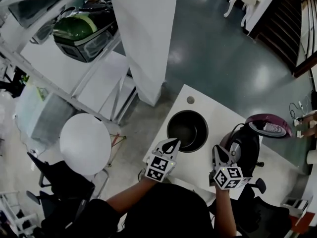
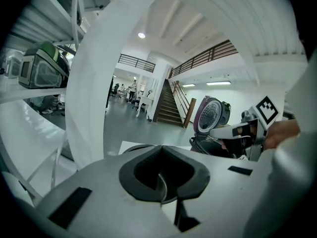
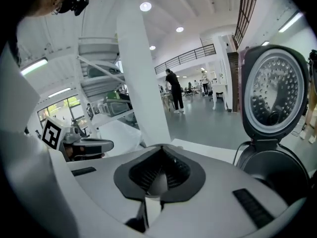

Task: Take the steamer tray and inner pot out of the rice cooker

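Already out of the cooker, the inner pot [image 1: 187, 131] stands upright on the white worktop [image 1: 210, 108], just ahead of the left hand-held gripper [image 1: 174, 142], whose jaws are closed together on nothing. Ahead and to the right of the right hand-held gripper [image 1: 216, 150] sits the rice cooker [image 1: 243, 145] with its lid [image 1: 270, 125] raised. This gripper's jaws are likewise together and empty. Farther ahead of both rises a white pillar [image 1: 143, 33].

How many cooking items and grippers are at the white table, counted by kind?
inner pot: 1
rice cooker, lid open: 1
grippers: 2 (left gripper, right gripper)
Total: 4
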Demonstrator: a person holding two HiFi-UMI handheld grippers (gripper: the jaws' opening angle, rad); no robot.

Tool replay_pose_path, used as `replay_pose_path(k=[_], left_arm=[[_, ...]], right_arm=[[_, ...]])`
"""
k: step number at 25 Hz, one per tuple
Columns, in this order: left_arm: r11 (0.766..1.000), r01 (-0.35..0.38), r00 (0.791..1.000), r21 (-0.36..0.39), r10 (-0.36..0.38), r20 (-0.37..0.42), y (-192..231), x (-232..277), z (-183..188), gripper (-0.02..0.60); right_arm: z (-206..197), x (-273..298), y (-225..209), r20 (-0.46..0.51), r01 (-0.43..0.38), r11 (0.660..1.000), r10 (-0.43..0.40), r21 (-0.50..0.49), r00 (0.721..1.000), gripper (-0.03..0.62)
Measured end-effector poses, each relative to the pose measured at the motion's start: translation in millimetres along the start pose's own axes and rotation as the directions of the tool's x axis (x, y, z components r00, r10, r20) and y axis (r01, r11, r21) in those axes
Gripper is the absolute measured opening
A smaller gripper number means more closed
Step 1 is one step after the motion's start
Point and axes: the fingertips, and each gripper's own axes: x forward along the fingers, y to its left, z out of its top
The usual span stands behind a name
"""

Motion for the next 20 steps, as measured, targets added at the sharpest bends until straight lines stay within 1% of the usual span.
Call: replay_pose_path(k=[3,7,8,11,13,16,18,20], left_arm=[[0.999,0.020,1.000,0.032,-0.020,0.020,-32,-10,0,0.005],[0.988,0.046,0.998,0.147,-0.053,0.043,-90,-28,-1,0.005],[0.987,0.043,0.997,0.157,-0.052,0.051,-101,-33,-1,0.005],[0.992,0.034,0.996,0.125,-0.044,0.077,-134,-47,-6,0.005],[0.990,0.036,0.995,0.137,-0.048,0.084,-160,-57,-16,0.005],[0.977,0.044,0.994,0.209,-0.063,0.085,-207,-78,-39,0.005],[0.977,0.048,0.994,0.210,-0.068,0.086,-240,-94,-57,0.005],[0.981,0.042,0.995,0.187,-0.059,0.085,-269,-108,-75,0.005]], right_arm=[[4,-36,-4,0.058,0.006,1.000,-0.005,-0.015,0.998,0.006],[-12,-102,-17,0.089,0.017,0.999,-0.013,-0.044,0.996,0.000],[-18,-121,-22,0.098,0.028,0.999,-0.024,-0.042,0.995,0.002],[-39,-181,-45,0.135,0.080,0.996,-0.076,-0.025,0.988,0.001],[-55,-220,-58,0.164,0.109,0.994,-0.104,-0.019,0.981,0.000],[-80,-273,-67,0.209,0.112,0.994,-0.108,-0.007,0.972,0.000],[-98,-307,-73,0.226,0.122,0.992,-0.119,-0.001,0.967,0.000],[-114,-339,-81,0.231,0.143,0.990,-0.139,0.001,0.963,0.000]])
